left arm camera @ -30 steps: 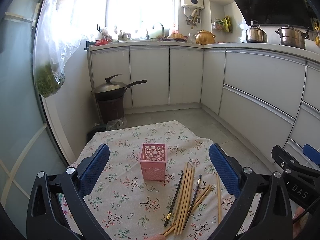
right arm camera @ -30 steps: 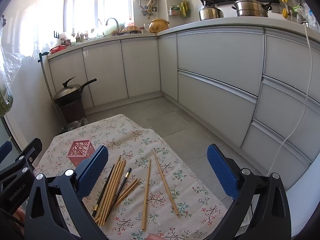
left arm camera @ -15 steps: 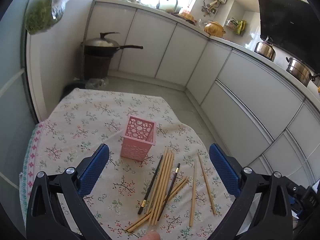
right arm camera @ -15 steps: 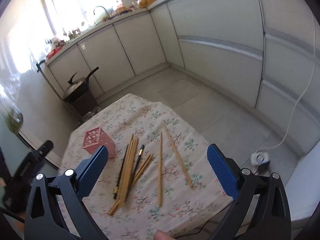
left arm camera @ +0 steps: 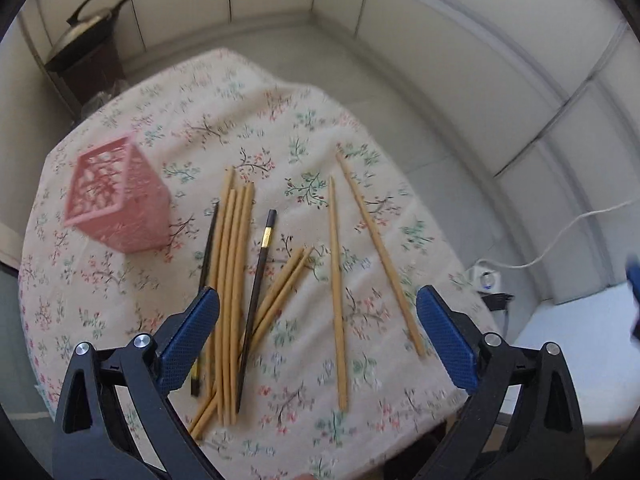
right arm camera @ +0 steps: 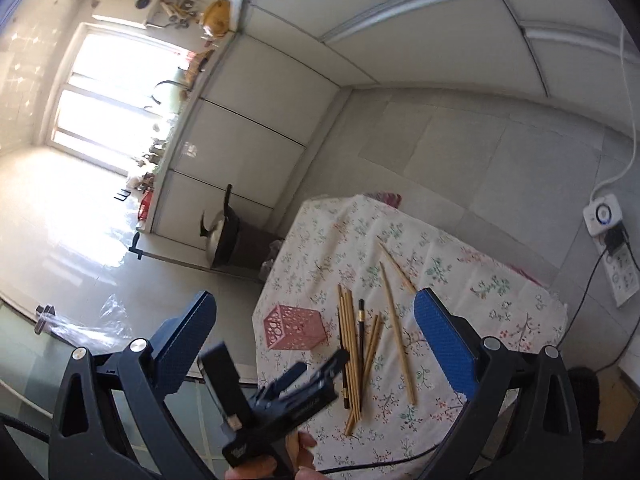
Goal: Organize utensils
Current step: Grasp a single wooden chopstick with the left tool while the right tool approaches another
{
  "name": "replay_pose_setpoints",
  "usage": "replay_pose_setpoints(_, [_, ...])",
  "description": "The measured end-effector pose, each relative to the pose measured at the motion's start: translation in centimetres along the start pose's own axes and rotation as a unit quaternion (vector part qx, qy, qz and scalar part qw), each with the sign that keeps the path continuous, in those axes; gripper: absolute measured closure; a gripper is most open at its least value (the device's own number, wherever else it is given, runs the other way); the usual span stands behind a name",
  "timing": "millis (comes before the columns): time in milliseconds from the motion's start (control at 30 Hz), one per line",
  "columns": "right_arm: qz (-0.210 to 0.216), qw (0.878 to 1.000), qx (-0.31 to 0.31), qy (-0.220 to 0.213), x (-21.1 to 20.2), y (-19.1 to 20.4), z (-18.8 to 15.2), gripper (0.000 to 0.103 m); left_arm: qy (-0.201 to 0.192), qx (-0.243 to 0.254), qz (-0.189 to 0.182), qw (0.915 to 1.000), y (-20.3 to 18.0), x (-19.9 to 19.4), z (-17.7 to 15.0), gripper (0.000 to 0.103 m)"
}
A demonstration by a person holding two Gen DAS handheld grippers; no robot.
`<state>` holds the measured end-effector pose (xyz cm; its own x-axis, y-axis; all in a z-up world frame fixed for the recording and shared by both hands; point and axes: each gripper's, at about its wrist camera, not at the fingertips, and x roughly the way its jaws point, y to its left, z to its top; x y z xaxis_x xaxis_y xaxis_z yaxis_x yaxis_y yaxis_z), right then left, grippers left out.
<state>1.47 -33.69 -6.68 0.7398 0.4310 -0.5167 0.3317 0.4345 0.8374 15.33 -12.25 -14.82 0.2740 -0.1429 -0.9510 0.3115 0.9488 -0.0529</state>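
Observation:
A pink perforated holder (left arm camera: 116, 200) stands at the left of a small table with a floral cloth (left arm camera: 224, 112). Several bamboo chopsticks (left arm camera: 232, 280) and two dark chopsticks (left arm camera: 260, 280) lie loose in the middle; two more bamboo ones (left arm camera: 336, 280) lie apart to the right. My left gripper (left arm camera: 318, 328) is open and empty above the near ends of the chopsticks. My right gripper (right arm camera: 314, 336) is open and empty, high above the table, tilted; it sees the holder (right arm camera: 294, 328), the chopsticks (right arm camera: 352, 352) and the left gripper's body (right arm camera: 288, 396) below.
A lidded wok (left arm camera: 84, 32) on a dark stand sits behind the table's far left corner. White cabinets (left arm camera: 440, 40) ring the tiled floor. A power strip with a white cable (left arm camera: 486, 280) lies on the floor to the right.
Both grippers have risen and tipped down over the table. The left one has moved in above the chopsticks; the right one has rolled sideways. Both stay open.

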Motion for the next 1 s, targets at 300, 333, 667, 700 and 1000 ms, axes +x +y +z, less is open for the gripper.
replay_pose_setpoints(300, [0.020,0.998,0.037,0.054,1.4,-2.8,2.8,0.007,0.104,-0.057,-0.001,0.9930,-0.8,8.5,7.0,0.049])
replay_pose_setpoints(333, [0.022,0.997,0.041,0.057,1.5,-2.9,2.8,0.007,0.106,-0.061,0.002,0.9925,-0.5,8.9,7.4,0.053])
replay_pose_setpoints(667, [-0.035,0.997,0.044,0.055,3.6,-4.1,3.3,0.007,0.086,-0.010,0.000,0.9963,0.5,8.0,10.4,0.088])
replay_pose_setpoints(700, [-0.045,0.996,0.046,0.055,4.1,-4.4,3.3,0.007,0.080,-0.001,-0.002,0.9968,0.5,7.7,10.5,0.093])
replay_pose_setpoints(1000, [-0.185,0.978,-0.054,0.084,13.4,-3.5,4.8,0.018,-0.034,-0.015,-0.098,0.9945,6.7,-2.7,8.7,0.098])
